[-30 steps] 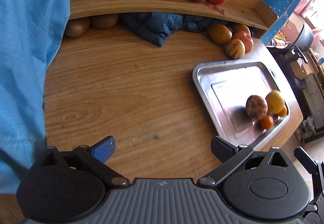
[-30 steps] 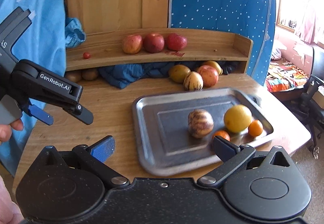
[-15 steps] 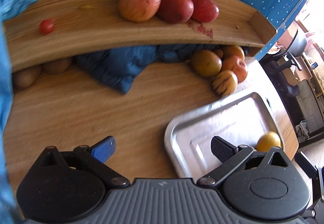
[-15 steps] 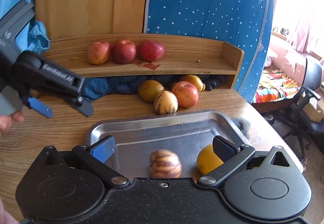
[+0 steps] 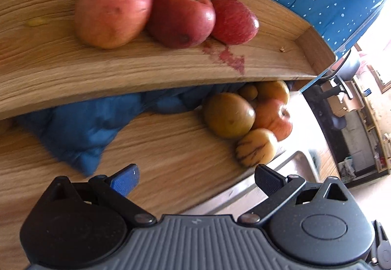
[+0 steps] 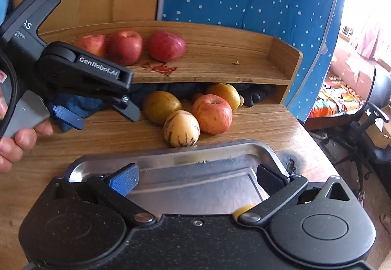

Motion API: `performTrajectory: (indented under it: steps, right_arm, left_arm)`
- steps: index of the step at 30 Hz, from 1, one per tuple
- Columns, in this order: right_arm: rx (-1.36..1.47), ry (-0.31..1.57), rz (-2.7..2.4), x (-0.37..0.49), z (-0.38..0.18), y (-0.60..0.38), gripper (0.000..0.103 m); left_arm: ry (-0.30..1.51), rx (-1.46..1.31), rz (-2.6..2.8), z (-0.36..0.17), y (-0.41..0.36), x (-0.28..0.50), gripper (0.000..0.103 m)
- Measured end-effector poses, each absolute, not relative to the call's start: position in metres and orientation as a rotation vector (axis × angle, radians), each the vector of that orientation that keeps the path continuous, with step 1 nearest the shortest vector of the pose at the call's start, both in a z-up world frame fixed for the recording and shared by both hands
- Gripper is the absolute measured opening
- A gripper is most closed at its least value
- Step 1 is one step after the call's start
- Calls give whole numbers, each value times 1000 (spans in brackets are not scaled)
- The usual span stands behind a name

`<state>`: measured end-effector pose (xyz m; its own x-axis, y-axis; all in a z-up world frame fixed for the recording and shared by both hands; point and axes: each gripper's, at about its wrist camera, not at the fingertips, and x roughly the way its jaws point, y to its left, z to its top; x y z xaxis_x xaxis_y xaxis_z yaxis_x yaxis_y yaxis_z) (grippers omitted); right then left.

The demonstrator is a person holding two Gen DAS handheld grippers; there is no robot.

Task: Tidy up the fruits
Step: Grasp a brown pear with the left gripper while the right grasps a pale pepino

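The striped fruit (image 6: 181, 129) sits near the table's (image 6: 264, 123) back edge, touching an apple (image 6: 212, 114) and just beyond the tray (image 6: 171, 160). It looks firm, smooth, rollable; grip its widest middle. Both the left gripper (image 5: 195, 178) and right gripper (image 6: 196, 178) have jaws spread, empty.

open right gripper (image 6: 195, 179), tray (image 6: 171, 160), striped fruit (image 6: 181, 129)
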<state>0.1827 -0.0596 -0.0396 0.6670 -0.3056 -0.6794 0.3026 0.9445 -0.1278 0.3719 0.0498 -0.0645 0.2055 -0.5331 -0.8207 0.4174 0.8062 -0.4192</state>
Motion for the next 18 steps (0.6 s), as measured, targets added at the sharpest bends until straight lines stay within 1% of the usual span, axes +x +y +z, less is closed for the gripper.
performTrajectory:
  steps: [6,11,13,16,18]
  right_arm:
    - [39,808,-306,222,-51,-71,101]
    - [54,841,-289,249,-61,-76,95]
    - [54,856,-289,258,-65,-78,89]
    - [46,878,-289,268,-72,-80,85]
    - [43,887,-280,271,-75,-81,83]
  left_arm:
    - [1191,-163,-696,-71,19,391,102]
    - [1219,-225,-685,-81,2,407,102]
    - [1221,-220,-680,-85,-5,410,102]
    - [1222,-227,-685,-89,-11,412,100]
    - [1240,-253,-693,-92,-13,414,96]
